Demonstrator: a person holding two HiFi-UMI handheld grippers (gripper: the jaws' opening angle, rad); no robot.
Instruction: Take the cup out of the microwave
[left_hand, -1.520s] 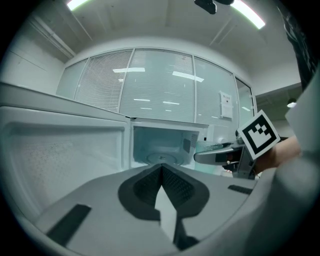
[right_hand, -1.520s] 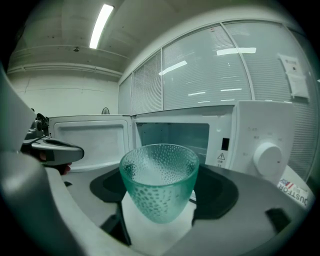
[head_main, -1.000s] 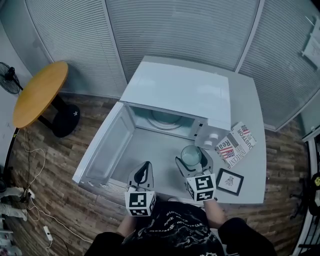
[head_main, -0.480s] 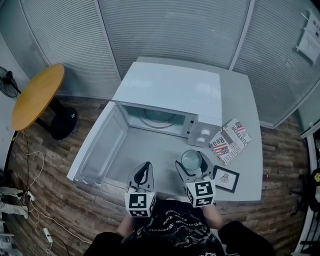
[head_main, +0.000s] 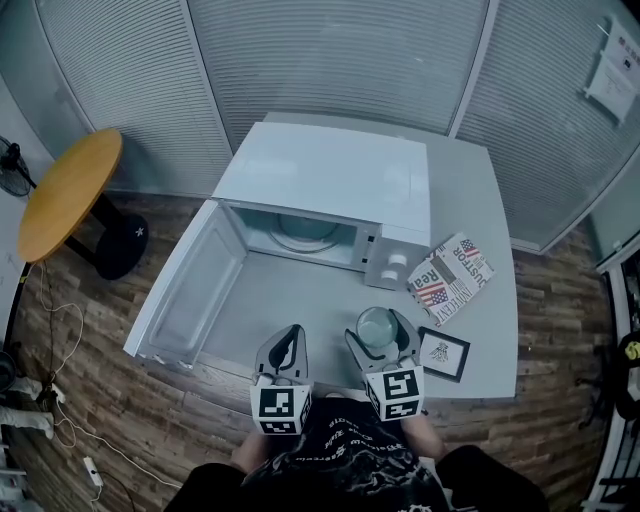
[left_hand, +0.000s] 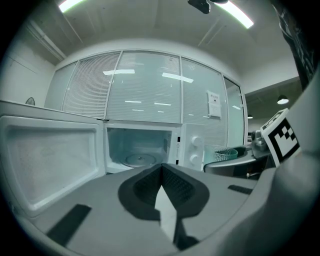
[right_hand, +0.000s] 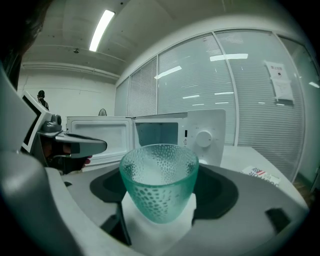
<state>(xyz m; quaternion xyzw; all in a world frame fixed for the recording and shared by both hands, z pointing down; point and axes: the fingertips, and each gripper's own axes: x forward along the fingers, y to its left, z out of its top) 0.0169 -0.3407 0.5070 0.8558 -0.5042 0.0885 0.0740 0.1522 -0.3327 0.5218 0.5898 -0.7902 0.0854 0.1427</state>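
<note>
A pale green dimpled glass cup (head_main: 378, 325) (right_hand: 159, 179) sits between the jaws of my right gripper (head_main: 379, 330) (right_hand: 159, 200), which is shut on it above the grey table's near edge, in front of the microwave. The white microwave (head_main: 325, 195) (left_hand: 150, 150) stands with its door (head_main: 185, 290) swung out to the left; its cavity shows only the turntable (head_main: 302, 232). My left gripper (head_main: 282, 352) (left_hand: 161, 192) hovers left of the cup with its jaws shut on nothing.
A folded newspaper (head_main: 450, 278) and a small black-framed picture (head_main: 440, 353) lie on the grey table (head_main: 480, 190) right of the microwave. A round wooden side table (head_main: 62, 192) stands on the floor at left. Blinds cover the glass wall behind.
Both grippers have drawn back from the microwave toward the table's near edge, the right one carrying the cup with it. The microwave door stays swung out.
</note>
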